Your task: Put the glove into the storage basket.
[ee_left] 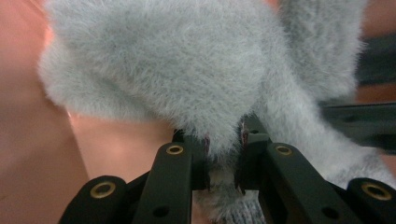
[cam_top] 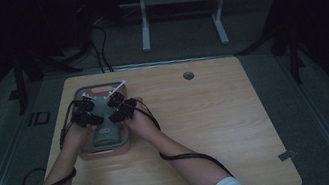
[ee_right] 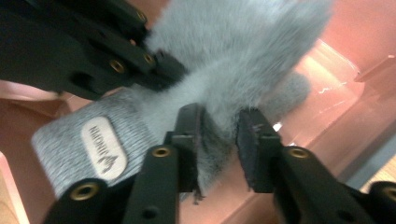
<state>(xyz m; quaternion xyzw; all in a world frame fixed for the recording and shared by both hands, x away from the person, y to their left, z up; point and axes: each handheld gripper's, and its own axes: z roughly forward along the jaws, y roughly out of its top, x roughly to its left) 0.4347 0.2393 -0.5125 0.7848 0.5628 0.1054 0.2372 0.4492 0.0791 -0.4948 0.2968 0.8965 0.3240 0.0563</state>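
A grey fuzzy glove (ee_left: 159, 60) with a knit cuff and a tan label (ee_right: 103, 147) lies in a pink tray (cam_top: 106, 151) on the left of the wooden table. In the high view both hands hold their grippers down over the tray, the left gripper (cam_top: 83, 112) beside the right gripper (cam_top: 117, 108). My left gripper (ee_left: 224, 149) is shut on a fold of the glove's fur. The right gripper (ee_right: 219, 135) has fur between its jaws. One pad touches it and the other stands off with a gap. The left gripper (ee_right: 170, 70) also grips the glove just beyond.
The table (cam_top: 208, 125) stretches bare to the right of the tray, with a round cable hole (cam_top: 188, 75) near its far edge. Cables trail from both grippers along the forearms. White desk legs (cam_top: 144, 30) stand on the dark floor behind.
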